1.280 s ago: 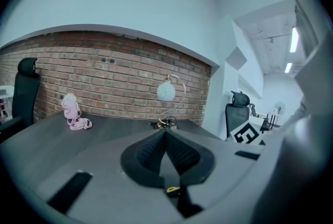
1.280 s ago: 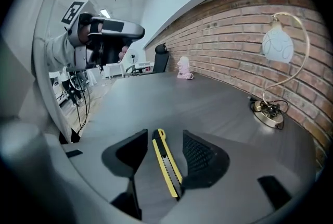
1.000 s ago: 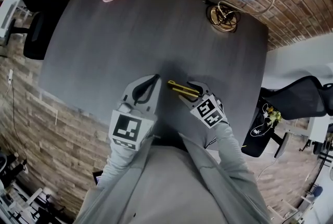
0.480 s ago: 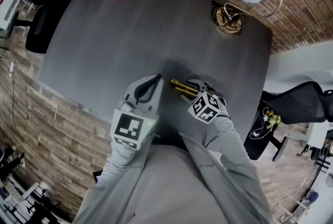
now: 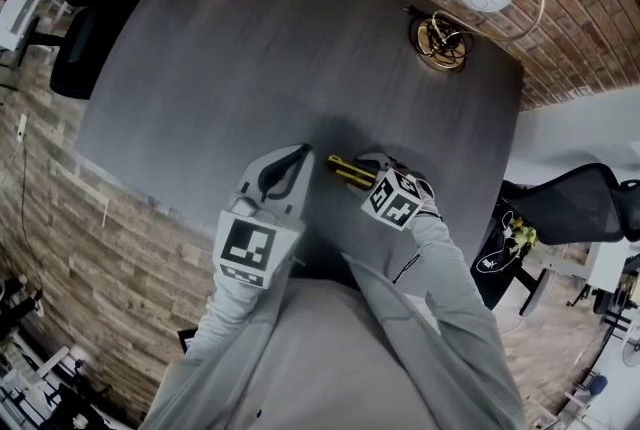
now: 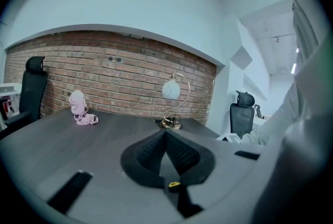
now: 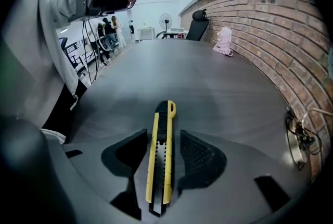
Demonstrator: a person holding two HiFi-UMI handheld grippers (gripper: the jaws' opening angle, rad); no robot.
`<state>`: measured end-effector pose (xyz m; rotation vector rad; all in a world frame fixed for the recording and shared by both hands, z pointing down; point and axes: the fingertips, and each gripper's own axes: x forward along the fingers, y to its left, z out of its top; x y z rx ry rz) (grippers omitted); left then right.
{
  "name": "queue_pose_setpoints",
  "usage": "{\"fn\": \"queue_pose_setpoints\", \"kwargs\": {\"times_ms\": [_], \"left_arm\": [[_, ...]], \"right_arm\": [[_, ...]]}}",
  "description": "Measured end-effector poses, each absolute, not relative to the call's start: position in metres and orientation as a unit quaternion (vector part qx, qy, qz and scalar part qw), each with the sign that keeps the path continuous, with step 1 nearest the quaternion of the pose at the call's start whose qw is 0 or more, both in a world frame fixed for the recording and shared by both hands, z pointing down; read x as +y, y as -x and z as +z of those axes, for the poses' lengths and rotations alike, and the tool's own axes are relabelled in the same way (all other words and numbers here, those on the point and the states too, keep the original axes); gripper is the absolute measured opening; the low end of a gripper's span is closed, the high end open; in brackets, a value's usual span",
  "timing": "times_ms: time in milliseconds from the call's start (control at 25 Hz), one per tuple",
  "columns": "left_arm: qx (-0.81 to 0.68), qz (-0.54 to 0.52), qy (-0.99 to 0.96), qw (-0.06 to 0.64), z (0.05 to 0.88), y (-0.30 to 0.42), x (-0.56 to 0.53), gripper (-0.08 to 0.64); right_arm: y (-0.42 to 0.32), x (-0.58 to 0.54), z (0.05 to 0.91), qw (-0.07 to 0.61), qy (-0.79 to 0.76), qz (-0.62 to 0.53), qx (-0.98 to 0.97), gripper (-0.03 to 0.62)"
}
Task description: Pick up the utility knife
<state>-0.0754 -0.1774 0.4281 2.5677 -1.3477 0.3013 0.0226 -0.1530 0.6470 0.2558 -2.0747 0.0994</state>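
One utility knife (image 7: 160, 158) lies between the right hand-held gripper's (image 7: 163, 134) parted jaws.

Utility knife (image 5: 345, 171) on table (image 5: 270, 58), between jaws of the right hand-held gripper (image 7: 161, 140); left hand-held gripper (image 5: 297, 154) alongside

Even, diffuse indoor light fills all three views, neither dim nor harsh. On the dark grey wooden table (image 5: 300, 68) a soft, blurry-edged shadow spreads around the yellow-and-black utility knife (image 7: 160, 158), which is in sharp focus. Strong fisheye distortion bends the red brick wall (image 6: 130, 77) and blackens the corners of both gripper views. The white globe lamp (image 6: 170, 90) looks slightly soft.
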Motion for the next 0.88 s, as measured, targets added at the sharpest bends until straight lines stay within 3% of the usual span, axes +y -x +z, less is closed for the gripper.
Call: {"fn": "queue_pose_setpoints", "kwargs": {"times_ms": [320, 480, 880], "left_arm": [[-0.465, 0.099, -0.872, 0.114, 0.4267, 0.0771, -0.1775, 0.018], [-0.466, 0.098, -0.872, 0.113, 0.4258, 0.0772, -0.1773, 0.018], [-0.471, 0.095, -0.870, 0.109, 0.4215, 0.0799, -0.1795, 0.018]], "right_arm": [[-0.0222, -0.1525, 0.6472, 0.504, -0.088, 0.056, -0.857, 0.194], [-0.0214, -0.1514, 0.6467, 0.506, -0.085, 0.061, -0.856, 0.132], [-0.0225, -0.1512, 0.6418, 0.493, -0.100, 0.068, -0.862, 0.126]]}}
